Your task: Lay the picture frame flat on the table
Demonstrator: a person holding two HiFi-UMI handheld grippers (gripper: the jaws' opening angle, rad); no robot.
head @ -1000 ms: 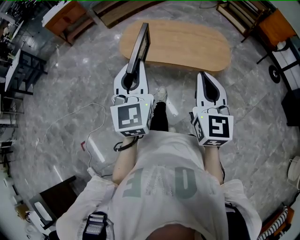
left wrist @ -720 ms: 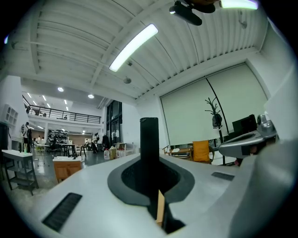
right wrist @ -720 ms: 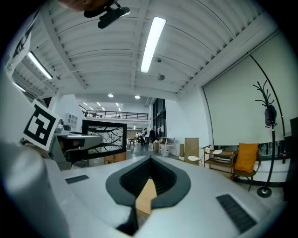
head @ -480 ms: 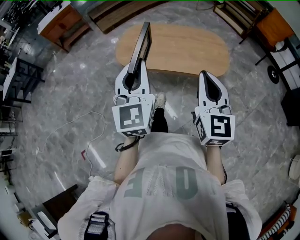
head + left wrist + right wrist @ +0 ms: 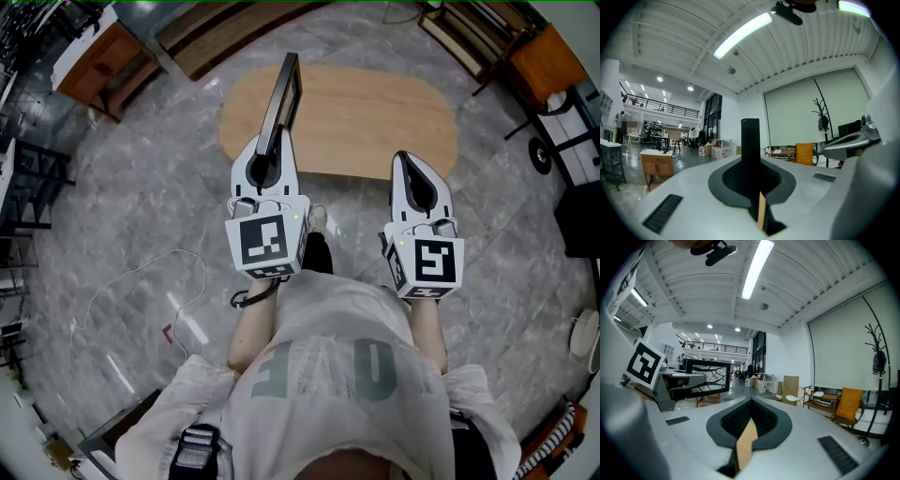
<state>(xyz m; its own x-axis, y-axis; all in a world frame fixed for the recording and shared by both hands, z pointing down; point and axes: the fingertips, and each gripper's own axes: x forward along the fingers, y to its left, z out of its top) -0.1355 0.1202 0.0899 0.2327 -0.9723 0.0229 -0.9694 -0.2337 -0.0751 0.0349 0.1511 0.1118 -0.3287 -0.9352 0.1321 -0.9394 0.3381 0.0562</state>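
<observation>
We have the left gripper [image 5: 271, 148] clamped on the frame [image 5: 282, 92]; its jaws are all but closed, pinching the thin edge of the frame. The right gripper [image 5: 411, 159] has its jaws together with nothing between them, and it hangs at 3 o'clock of the left one, well apart from the frame.

In the head view the frame runs out of the left jaws toward 12 o'clock, its long axis in line with the gripper. We see it edge-on from above, so its face stands upright, and it overlaps the 9 o'clock end of the surface [image 5: 375, 122]. Whether its far end touches the wood we cannot tell from here.

That is the relation the coming move turns on, as we judge it: the frame is over the surface but on edge, so the left hand would need to roll it a quarter turn and lower it before letting go. The right gripper is free to steady it, though farther off.

The left gripper view shows the frame [image 5: 750, 150] only as a dark bar rising from the jaws [image 5: 757, 206]. The right gripper view [image 5: 749, 425] gives what the others hide: the frame's face [image 5: 701, 376] at 9 o'clock, with a dark branching print
</observation>
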